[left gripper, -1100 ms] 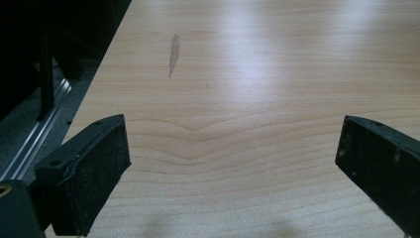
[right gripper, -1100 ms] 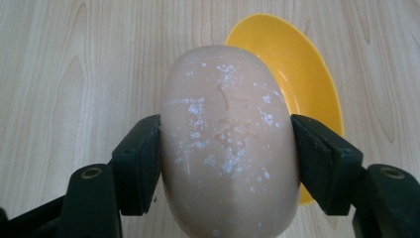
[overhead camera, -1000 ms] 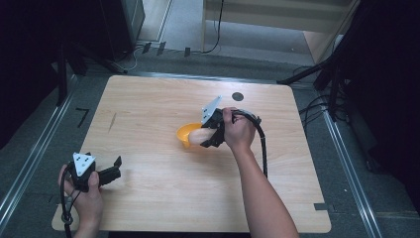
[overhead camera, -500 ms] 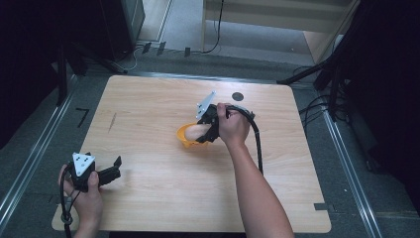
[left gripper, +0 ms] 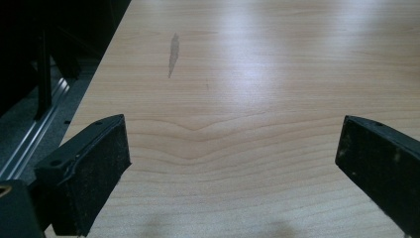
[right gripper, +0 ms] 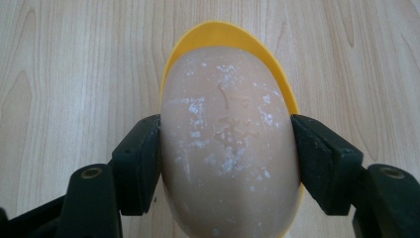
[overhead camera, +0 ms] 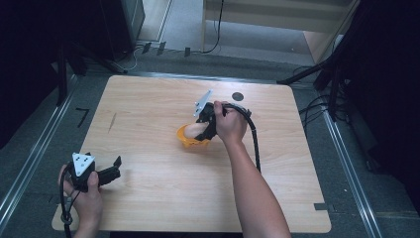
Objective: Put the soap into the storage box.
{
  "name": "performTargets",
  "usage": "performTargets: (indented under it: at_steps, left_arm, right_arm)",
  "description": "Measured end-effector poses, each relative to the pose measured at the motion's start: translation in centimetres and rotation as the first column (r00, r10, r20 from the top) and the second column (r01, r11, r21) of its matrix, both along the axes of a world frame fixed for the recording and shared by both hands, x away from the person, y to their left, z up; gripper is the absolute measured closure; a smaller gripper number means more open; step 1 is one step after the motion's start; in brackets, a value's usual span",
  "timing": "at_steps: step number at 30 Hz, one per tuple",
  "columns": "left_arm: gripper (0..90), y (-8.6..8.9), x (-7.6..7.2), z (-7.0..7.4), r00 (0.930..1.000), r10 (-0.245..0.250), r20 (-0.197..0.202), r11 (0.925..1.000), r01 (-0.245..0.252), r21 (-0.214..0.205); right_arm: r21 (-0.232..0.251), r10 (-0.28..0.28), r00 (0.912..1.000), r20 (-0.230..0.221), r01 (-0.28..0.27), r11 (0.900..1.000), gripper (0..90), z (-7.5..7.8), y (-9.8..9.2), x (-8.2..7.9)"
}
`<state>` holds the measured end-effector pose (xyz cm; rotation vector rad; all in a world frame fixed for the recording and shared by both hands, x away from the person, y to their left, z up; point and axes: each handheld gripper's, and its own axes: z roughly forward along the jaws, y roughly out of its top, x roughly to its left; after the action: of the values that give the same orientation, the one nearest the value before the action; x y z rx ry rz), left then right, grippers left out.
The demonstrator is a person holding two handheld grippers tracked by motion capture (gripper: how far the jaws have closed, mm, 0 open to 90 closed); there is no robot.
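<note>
Dough (right gripper: 229, 148), a smooth pale beige oval dusted with white flecks, sits clamped between the two black jaws of the right gripper (right gripper: 228, 158), whose pads press on its flanks from either side. Behind and under it shows the yellow bowl (right gripper: 218, 32), its rim curving round the far end of the lump in the right gripper view; whether the dough rests in the bowl or hangs just above it cannot be told. From above, the bowl (overhead camera: 187, 140) lies a little right of the table's middle, with the right gripper (overhead camera: 204, 130) angled down into it, a grey three-cornered plate (overhead camera: 202, 101) tilted on its top, and the right hand (overhead camera: 231, 123) wrapped round its body, a black cable looping back along the forearm. The left gripper (overhead camera: 117, 166) is well apart, near the table's front left corner, held low by the left hand (overhead camera: 84, 191); its jaws stand wide open over bare wood with nothing between them. The table (overhead camera: 148, 208) is pale wood with fine grain and rounded corners; a thin grey streak (overhead camera: 112, 122) marks it toward the left, and a small dark round disc (overhead camera: 237, 96) sits near the far edge. Grey floor surrounds it, with metal rails (overhead camera: 29, 163) running along both sides, cables trailing on the right, dark equipment at the back left and a light wooden cabinet (overhead camera: 322, 44) at the back right.
</note>
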<state>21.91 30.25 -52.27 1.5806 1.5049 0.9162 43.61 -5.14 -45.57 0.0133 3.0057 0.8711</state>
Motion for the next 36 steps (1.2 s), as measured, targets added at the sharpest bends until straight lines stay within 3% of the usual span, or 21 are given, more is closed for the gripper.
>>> performTargets:
  at_steps: [12, 16, 20, 36]
  left_arm:
    - [0.7, 0.0, 0.0, 0.0, 1.0, -0.001, -0.001, 1.0, 0.001, -0.001]
    - [0.7, 0.0, 0.0, 0.0, 1.0, -0.001, -0.001, 1.0, 0.001, -0.001]
    - [0.7, 0.1, 0.0, 0.0, 1.0, -0.001, -0.001, 1.0, 0.001, -0.003]
    - [0.7, 0.0, 0.0, 0.0, 1.0, -0.001, -0.003, 1.0, 0.001, 0.0]
  right_arm:
    - [-0.009, -0.003, 1.0, -0.004, 0.003, 1.0, 33.1, -0.3, 0.4, 0.2]
    - [0.001, 0.008, 0.9999, 0.009, -0.008, 1.0, 32.9, -0.6, 0.5, 0.3]
    - [0.044, -0.001, 1.0, 0.005, 0.0, 0.999, 32.4, -0.3, 0.2, 0.3]
    - [0.066, -0.045, 0.999, 0.004, 0.045, 0.9968, 33.1, 0.0, -1.0, -0.6]
